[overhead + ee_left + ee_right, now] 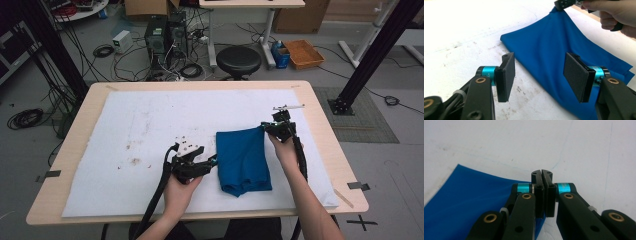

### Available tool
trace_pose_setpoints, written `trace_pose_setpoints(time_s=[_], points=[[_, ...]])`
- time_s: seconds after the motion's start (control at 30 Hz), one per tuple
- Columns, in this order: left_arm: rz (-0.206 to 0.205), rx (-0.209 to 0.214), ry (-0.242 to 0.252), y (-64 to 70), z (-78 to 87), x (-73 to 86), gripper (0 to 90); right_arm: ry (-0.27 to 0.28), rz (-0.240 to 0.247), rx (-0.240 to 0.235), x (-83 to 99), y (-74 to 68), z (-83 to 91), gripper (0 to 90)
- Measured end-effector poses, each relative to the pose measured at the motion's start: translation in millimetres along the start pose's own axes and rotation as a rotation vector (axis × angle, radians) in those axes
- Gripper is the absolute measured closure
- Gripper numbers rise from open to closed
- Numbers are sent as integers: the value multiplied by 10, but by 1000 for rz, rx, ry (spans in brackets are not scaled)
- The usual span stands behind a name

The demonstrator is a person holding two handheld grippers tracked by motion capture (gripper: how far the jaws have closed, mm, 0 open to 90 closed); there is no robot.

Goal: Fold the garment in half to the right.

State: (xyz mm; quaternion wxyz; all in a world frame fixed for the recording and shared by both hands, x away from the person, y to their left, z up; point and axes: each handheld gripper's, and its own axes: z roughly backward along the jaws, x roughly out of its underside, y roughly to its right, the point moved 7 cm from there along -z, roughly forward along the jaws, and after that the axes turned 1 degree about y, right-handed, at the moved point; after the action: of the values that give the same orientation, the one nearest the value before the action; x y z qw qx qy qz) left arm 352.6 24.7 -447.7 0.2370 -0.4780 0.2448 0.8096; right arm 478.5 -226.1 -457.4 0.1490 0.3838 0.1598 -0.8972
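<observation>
Blue cloth (243, 160) lies lengthwise toward the person, far corner pinched by right gripper (267, 126).

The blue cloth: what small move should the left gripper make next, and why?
Probably ease the left gripper forward and close it on the near edge of the blue cloth. Its jaws stand open at that edge, while the right gripper already pinches the far corner.

Black two-jaw grippers (539, 77) with teal collars, brass pivots, trailing black cables (159, 192).
</observation>
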Motion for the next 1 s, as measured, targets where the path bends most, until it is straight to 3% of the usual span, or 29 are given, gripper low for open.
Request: trace_pose_setpoints(time_s=[0.1, 0.17, 0.23, 0.37, 0.47, 0.57, 0.67, 0.83, 0.9, 0.97, 1.0], points=[[4, -2, 1, -11, 16, 10, 429, -1, -64, -4, 43, 90, 10, 797], [7, -1, 1, -26, 28, 11, 429, 12, -66, -10, 64, 107, 69, 721], [9, -3, 6, -44, 44, 3, 428, 26, -63, -35, 104, 77, 190, 716], [11, -5, 18, -80, 83, -19, 429, 64, 12, -77, 304, -87, 539, 696], [2, -3, 29, -103, 118, -39, 411, 79, 31, -119, 560, -235, 785, 664], [-7, 16, 46, -111, 180, -69, 375, 75, 38, -148, 838, -363, 941, 626], [-24, 36, 76, -115, 255, -107, 357, 51, 47, -170, 1044, -474, 981, 619], [-39, 21, 84, -147, 396, -110, 354, -10, 92, -203, 1204, -645, 972, 658], [-45, 20, 76, -167, 443, -86, 354, -41, 106, -191, 1259, -645, 945, 723], [-37, 11, 68, -196, 479, -54, 354, -57, 114, -195, 1303, -635, 938, 865], [-32, 11, 66, -210, 496, -40, 354, -57, 127, -195, 1316, -634, 950, 875]])
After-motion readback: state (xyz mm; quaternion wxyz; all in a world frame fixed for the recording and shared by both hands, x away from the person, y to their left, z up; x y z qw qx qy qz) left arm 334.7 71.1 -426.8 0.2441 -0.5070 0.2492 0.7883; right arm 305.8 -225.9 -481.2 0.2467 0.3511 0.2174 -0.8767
